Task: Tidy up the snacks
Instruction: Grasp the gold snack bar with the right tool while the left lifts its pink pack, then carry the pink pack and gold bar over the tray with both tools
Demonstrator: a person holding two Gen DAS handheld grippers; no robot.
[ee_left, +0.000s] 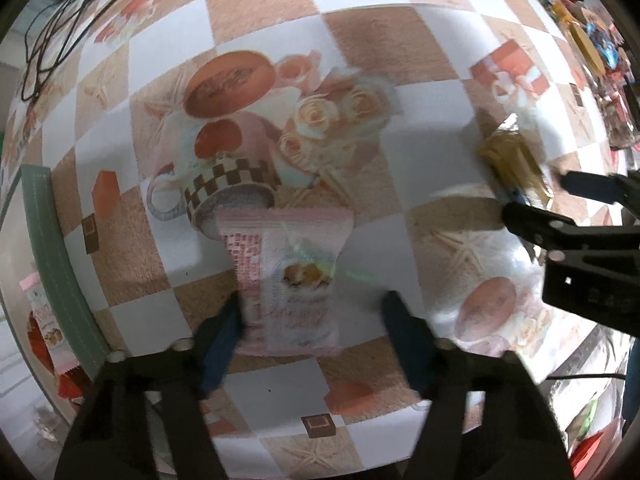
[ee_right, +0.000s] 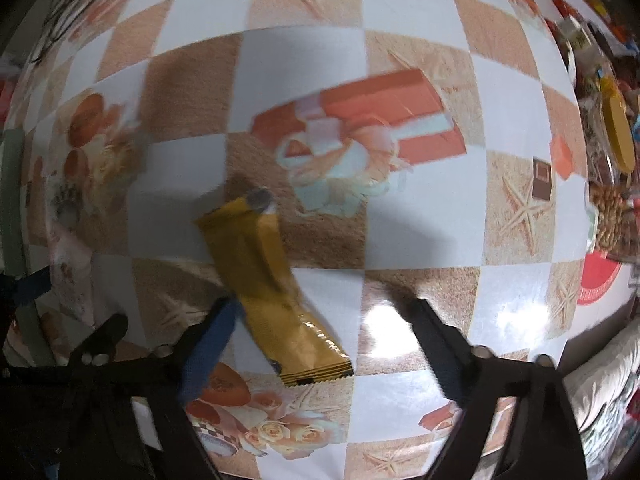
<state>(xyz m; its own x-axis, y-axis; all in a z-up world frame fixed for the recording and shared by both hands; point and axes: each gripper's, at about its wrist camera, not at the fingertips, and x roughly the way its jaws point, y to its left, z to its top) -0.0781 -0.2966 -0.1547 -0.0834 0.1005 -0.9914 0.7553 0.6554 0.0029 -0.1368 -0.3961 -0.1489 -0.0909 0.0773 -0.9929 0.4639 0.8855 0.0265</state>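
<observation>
A pink snack packet (ee_left: 288,280) lies on the checked tablecloth (ee_left: 360,40) between the fingers of my left gripper (ee_left: 312,328). That gripper is open; its left finger touches the packet's left edge. A yellow snack bar (ee_right: 272,284) lies between the fingers of my right gripper (ee_right: 324,340), which is open, close to its left finger. The yellow bar (ee_left: 516,164) and the right gripper (ee_left: 540,196) also show at the right of the left wrist view. The pink packet (ee_right: 72,276) shows blurred at the left of the right wrist view.
A green-rimmed container (ee_left: 52,264) stands at the left with similar pink packets (ee_left: 44,320) in it. A pile of mixed snacks (ee_left: 592,40) lies at the far right, also in the right wrist view (ee_right: 612,184). Black cables (ee_left: 52,40) lie at the far left.
</observation>
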